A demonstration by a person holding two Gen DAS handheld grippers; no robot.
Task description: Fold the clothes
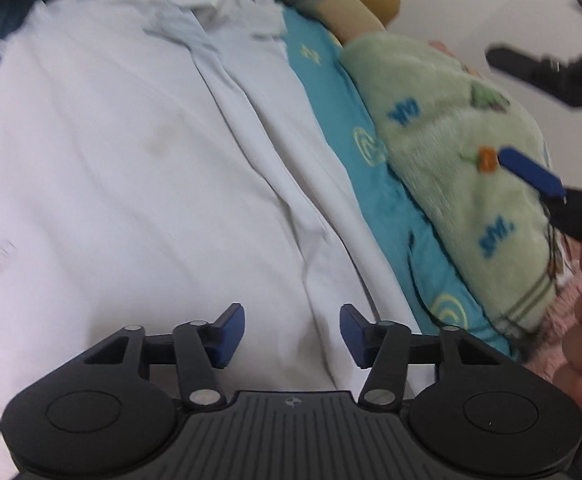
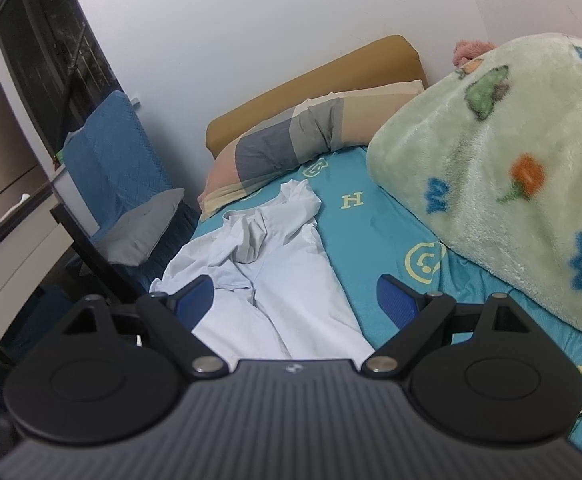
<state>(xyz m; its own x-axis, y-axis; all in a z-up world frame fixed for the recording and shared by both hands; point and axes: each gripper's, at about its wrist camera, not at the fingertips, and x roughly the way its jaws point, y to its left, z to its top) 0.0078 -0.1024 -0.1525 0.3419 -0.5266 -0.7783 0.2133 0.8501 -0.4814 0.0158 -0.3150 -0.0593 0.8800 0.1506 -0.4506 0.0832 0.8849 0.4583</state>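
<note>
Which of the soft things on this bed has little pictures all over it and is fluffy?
The pale green fleece blanket, heaped on the right. The white garment is plain and smooth; the pillow only has colour blocks.

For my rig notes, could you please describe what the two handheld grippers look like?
Both the left gripper and the right gripper match: a matte black ribbed body, two round black housings, black linkage arms with silver pivot pins, blue pads on the jaws, and a small round emblem at centre.
</note>
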